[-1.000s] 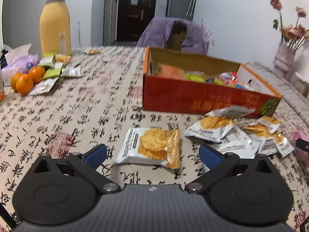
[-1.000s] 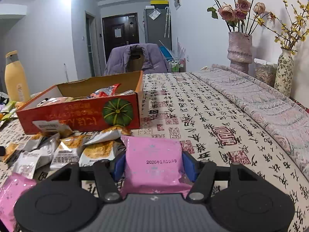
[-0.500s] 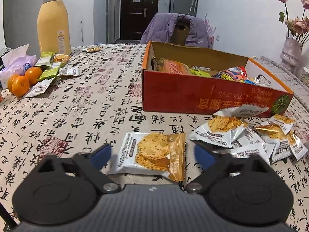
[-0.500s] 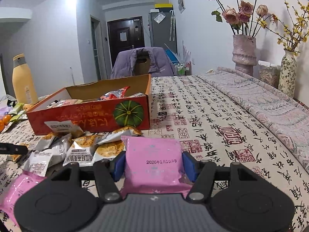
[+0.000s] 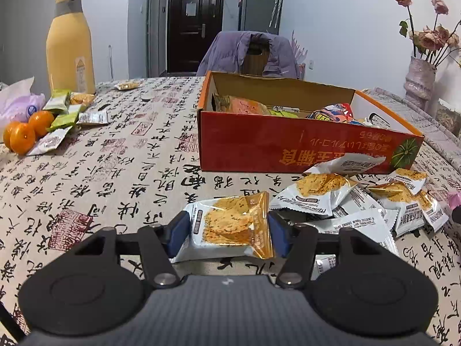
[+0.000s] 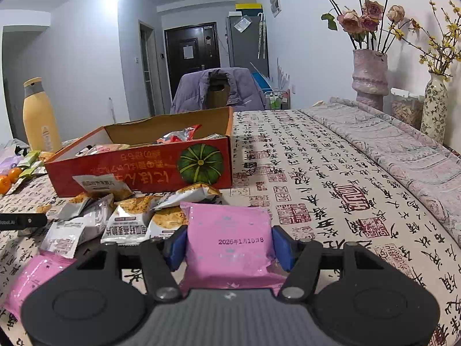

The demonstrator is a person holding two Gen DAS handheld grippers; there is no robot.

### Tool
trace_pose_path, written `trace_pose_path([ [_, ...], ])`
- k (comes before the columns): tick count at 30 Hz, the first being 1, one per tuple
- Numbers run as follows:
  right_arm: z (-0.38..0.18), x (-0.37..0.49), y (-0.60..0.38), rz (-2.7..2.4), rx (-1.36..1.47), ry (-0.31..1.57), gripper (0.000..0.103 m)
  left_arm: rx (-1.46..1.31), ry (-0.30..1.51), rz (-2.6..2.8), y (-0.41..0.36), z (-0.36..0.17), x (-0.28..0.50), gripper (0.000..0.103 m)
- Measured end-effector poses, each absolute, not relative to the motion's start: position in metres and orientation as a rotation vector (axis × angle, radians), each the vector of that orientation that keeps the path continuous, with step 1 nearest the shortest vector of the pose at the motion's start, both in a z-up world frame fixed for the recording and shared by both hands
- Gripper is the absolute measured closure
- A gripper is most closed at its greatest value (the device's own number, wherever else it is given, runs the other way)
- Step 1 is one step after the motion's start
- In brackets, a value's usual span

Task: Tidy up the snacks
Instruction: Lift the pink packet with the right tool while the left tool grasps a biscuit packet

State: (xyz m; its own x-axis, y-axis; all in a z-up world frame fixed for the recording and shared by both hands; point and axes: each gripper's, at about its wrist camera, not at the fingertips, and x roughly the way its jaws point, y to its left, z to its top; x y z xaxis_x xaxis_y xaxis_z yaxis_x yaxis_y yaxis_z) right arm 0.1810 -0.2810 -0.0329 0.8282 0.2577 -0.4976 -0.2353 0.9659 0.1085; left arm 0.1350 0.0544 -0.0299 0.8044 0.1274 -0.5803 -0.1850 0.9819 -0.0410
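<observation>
On the calligraphy-print tablecloth, a white and gold cracker packet (image 5: 227,222) sits between the blue pads of my left gripper (image 5: 227,235). Its jaws are closing and both pads touch the packet's sides. Beyond it stands an open red cardboard box (image 5: 288,147) holding several snacks. A pile of similar cracker packets (image 5: 357,201) lies at the box's front right. My right gripper (image 6: 229,243) is shut on a pink packet (image 6: 227,230) printed with a date, held just right of that pile (image 6: 124,222). Another pink packet (image 6: 31,274) lies at the lower left.
A tall yellow bottle (image 5: 70,43), oranges (image 5: 23,135) and green packets (image 5: 62,106) sit at the far left. A chair draped with a purple jacket (image 5: 247,52) stands behind the box. Two flower vases (image 6: 368,77) and a folded cloth (image 6: 403,150) line the right side.
My left jaws have closed in from wide apart until the pads meet the cracker packet's sides. The right gripper keeps the pink packet and has not moved.
</observation>
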Motion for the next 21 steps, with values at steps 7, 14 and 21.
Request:
trace_pose_path([
  [7,-0.033,0.179,-0.280,0.268,0.048,0.528,0.043,-0.107,0.590,0.160,0.055,-0.029,0.131,0.054],
  [14,-0.032,0.177,-0.279,0.277,0.055,0.522,0.042,-0.095,0.557,0.158,0.053,-0.027,0.125,0.058],
  [21,-0.027,0.177,-0.272,0.296,0.055,0.503,0.042,-0.075,0.515,0.142,0.045,-0.020,0.119,0.065],
])
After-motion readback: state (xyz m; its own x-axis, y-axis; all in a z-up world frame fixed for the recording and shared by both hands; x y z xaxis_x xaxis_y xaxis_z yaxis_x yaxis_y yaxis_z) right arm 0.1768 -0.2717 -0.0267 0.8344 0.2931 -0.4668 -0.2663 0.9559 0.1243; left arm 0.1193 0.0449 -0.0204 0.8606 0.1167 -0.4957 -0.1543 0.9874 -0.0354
